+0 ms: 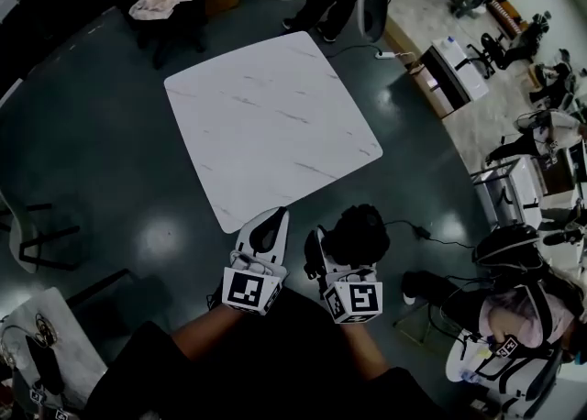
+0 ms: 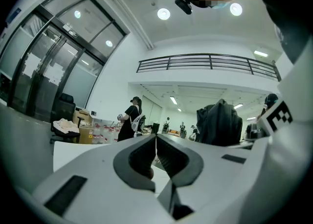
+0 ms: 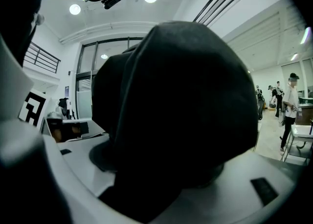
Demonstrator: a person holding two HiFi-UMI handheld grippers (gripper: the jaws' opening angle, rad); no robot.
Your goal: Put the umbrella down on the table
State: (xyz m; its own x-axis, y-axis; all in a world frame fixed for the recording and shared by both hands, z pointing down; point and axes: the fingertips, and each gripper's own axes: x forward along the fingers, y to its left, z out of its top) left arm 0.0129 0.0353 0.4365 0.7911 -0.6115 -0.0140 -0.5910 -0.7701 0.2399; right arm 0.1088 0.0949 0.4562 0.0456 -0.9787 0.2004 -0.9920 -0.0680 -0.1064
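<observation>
My right gripper clamps the folded umbrella just near of the table, left gripper pinched shut and empty; next, I reckon, forward over the top and lower.

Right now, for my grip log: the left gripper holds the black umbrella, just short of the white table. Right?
Not the left: the right gripper holds the black umbrella, as the right gripper view shows, just short of the white table.
</observation>
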